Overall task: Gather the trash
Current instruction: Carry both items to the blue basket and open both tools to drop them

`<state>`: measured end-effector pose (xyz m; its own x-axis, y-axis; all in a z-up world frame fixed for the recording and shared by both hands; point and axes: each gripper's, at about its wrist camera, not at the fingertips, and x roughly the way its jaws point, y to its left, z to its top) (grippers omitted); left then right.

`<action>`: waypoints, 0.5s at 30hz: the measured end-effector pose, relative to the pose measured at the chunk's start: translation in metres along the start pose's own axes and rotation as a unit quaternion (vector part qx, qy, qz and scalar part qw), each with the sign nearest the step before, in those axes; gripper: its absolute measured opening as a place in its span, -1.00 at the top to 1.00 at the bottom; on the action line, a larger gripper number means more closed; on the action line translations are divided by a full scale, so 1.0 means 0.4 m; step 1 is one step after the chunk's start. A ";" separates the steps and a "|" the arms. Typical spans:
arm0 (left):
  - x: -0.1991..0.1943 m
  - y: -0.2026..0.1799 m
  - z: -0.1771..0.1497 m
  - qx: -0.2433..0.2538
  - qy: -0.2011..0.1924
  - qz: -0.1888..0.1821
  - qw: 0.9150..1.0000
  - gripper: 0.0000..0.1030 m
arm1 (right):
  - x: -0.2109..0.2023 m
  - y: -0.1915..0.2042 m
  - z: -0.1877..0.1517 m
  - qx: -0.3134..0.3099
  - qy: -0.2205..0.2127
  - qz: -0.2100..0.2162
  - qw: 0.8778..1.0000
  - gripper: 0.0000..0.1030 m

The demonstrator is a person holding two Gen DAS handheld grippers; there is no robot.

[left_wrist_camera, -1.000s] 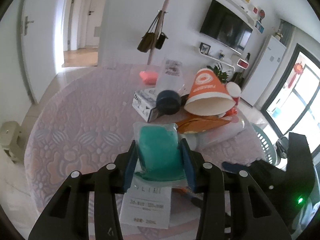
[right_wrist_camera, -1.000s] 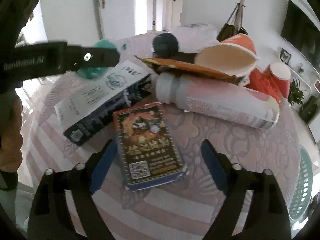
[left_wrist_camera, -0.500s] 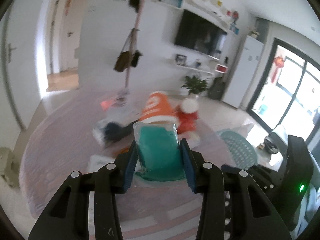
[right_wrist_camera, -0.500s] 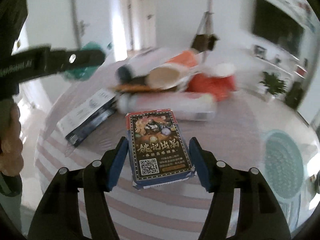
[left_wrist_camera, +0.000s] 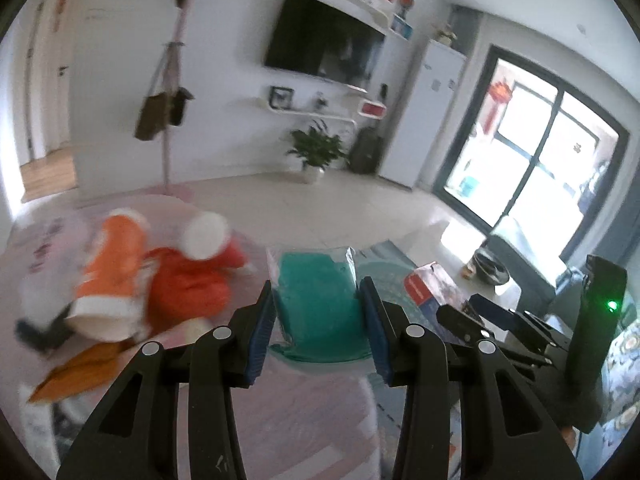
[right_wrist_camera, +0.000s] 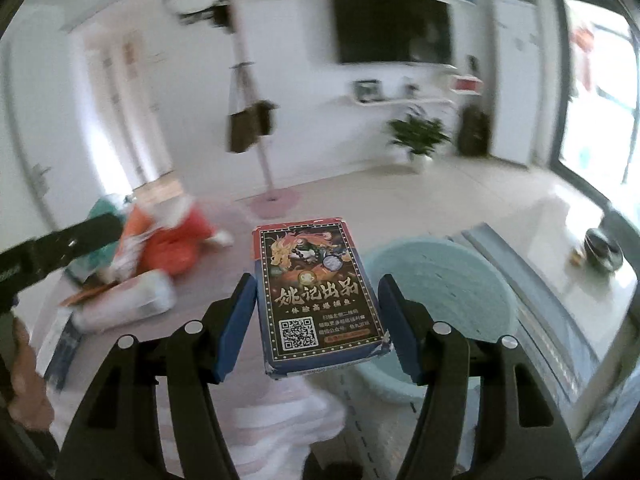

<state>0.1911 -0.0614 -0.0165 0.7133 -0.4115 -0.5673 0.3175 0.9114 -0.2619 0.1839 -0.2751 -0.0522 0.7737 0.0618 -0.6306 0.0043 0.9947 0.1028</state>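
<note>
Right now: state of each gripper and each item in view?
left gripper: shut on teal packet, lifted
right gripper: shut on card box, lifted, closed
light blue basket: upright on floor, mouth open
orange paper cup: on its side on table
TV: off

Both tools are showing black, ribbed plastic frames with silver round screws; the left gripper [left_wrist_camera: 316, 312] and right gripper [right_wrist_camera: 318, 316] are wearing blue-padded fingers [left_wrist_camera: 260, 328]. A blurred patch at the edge is possibly bare skin [right_wrist_camera: 28, 380].
</note>
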 end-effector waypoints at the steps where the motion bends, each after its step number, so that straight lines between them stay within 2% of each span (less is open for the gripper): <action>1: 0.034 -0.019 0.007 0.006 0.007 -0.007 1.000 0.22 | 0.019 -0.029 -0.001 0.015 0.006 -0.013 1.000 -0.15; 3: 0.088 -0.042 0.013 0.014 0.018 -0.014 1.000 0.22 | 0.050 -0.075 -0.003 0.039 0.017 -0.026 0.999 -0.15; 8: 0.261 -0.084 0.004 0.017 0.075 -0.049 0.996 0.22 | 0.155 -0.166 -0.027 0.085 0.058 -0.059 0.993 -0.15; 12: 0.386 -0.105 -0.021 0.006 0.130 -0.078 0.988 0.21 | 0.230 -0.203 -0.051 0.102 0.090 -0.091 0.987 -0.16; 15: 0.460 -0.103 -0.044 0.002 0.166 -0.085 0.982 0.20 | 0.265 -0.220 -0.062 0.112 0.106 -0.100 0.983 -0.18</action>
<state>0.2983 -0.1747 -0.1238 0.4063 -0.5365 -0.7397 0.4167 0.8292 -0.3725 0.2498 -0.3541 -0.1473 0.5939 -0.0944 -0.7990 0.3017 0.9468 0.1124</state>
